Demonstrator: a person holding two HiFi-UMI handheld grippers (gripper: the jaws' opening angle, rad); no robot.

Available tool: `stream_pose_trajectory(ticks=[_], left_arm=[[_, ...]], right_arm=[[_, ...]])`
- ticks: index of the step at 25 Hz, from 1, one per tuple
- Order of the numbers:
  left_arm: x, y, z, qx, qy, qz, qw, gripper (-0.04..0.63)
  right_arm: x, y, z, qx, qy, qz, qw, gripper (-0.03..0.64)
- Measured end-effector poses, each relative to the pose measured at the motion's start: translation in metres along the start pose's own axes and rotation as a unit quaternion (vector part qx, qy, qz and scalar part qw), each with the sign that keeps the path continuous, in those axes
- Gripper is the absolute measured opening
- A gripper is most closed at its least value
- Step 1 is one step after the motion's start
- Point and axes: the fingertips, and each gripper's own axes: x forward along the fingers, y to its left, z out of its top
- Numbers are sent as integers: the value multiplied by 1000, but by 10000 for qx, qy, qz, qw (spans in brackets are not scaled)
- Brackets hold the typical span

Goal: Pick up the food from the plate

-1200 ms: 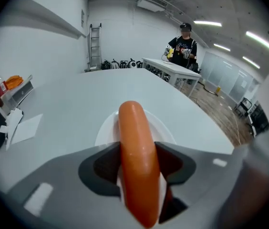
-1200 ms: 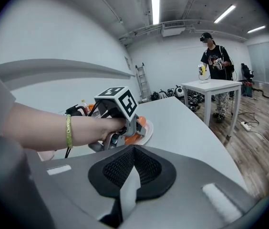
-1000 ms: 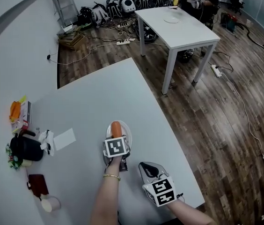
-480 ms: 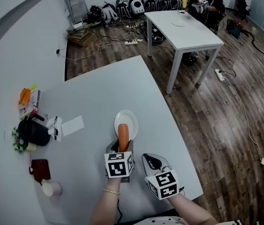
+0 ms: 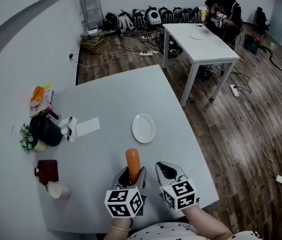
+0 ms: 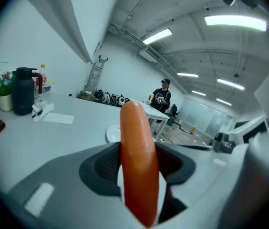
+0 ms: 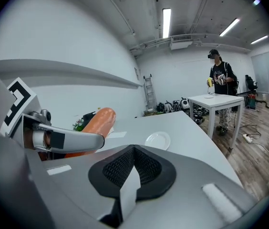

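An orange sausage (image 5: 133, 164) sticks out forward from my left gripper (image 5: 130, 177), which is shut on its rear end and holds it above the grey table (image 5: 111, 94). In the left gripper view the sausage (image 6: 137, 161) stands upright between the dark pads. The white plate (image 5: 143, 128) lies bare farther ahead, seen small behind the sausage as plate (image 6: 113, 133) and as plate (image 7: 157, 140). My right gripper (image 5: 167, 172) hovers just right of the left one, shut with nothing in it (image 7: 132, 171). From the right gripper view the sausage (image 7: 96, 123) and left jaw show at the left.
A black jug (image 5: 46, 130), a potted plant (image 5: 27, 137), a paper sheet (image 5: 87, 126), a brown wallet (image 5: 47, 171) and a cup (image 5: 58, 190) sit at the table's left. The table's right edge (image 5: 193, 144) drops to wood floor. A person (image 5: 223, 9) stands at a second white table (image 5: 201, 39).
My left gripper has drawn back toward me with the sausage, lifting it off the plate, which now lies bare. The right gripper stayed beside it.
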Motion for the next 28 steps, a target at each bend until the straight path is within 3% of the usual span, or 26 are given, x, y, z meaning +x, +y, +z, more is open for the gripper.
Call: stream_pose_trajectory(ticks=[17, 28], left_arm=[[-33, -1, 11, 122, -231, -254, 9993, 213], [-34, 10, 15, 85, -249, -156, 9995, 213]], right_arm=[[-19, 36, 4, -47, -106, -197, 9997, -2], [-13, 39, 6, -127, -91, -184, 9997, -2]])
